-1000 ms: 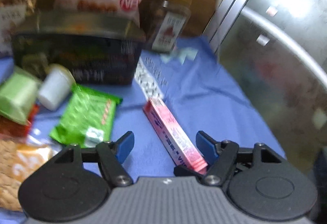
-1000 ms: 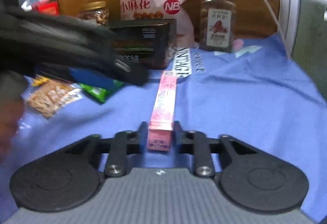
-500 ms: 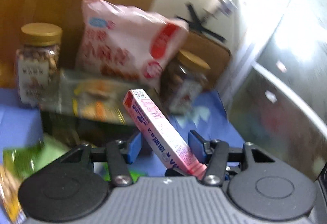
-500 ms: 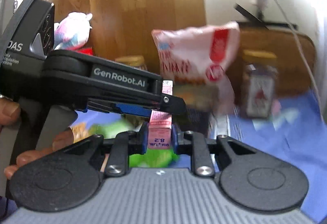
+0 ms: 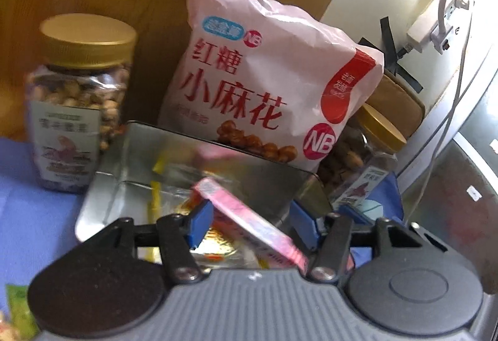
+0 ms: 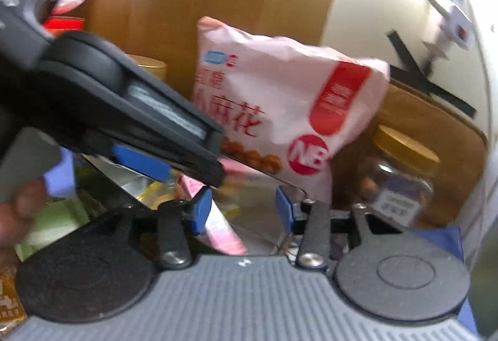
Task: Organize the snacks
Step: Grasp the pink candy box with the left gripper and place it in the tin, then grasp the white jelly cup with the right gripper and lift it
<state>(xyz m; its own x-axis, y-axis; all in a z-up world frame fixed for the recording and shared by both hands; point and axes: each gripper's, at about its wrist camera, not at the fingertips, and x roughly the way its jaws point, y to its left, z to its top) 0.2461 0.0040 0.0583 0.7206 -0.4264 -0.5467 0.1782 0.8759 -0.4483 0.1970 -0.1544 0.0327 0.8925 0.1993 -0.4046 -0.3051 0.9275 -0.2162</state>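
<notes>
The pink box [image 5: 249, 225] is tipped over the open tin [image 5: 102, 185], loose between the spread jaws of both the left gripper [image 5: 249, 221] and right gripper [image 6: 244, 210], just opened so it can be dropped in.

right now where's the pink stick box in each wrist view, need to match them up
Left wrist: pink stick box lies slantwise at lower centre, between the open fingers, over the metal tin.
Right wrist: it shows at lower centre-left, beside the left fingertip.
Shared landmark: the pink snack bag standing behind the tin.
</notes>
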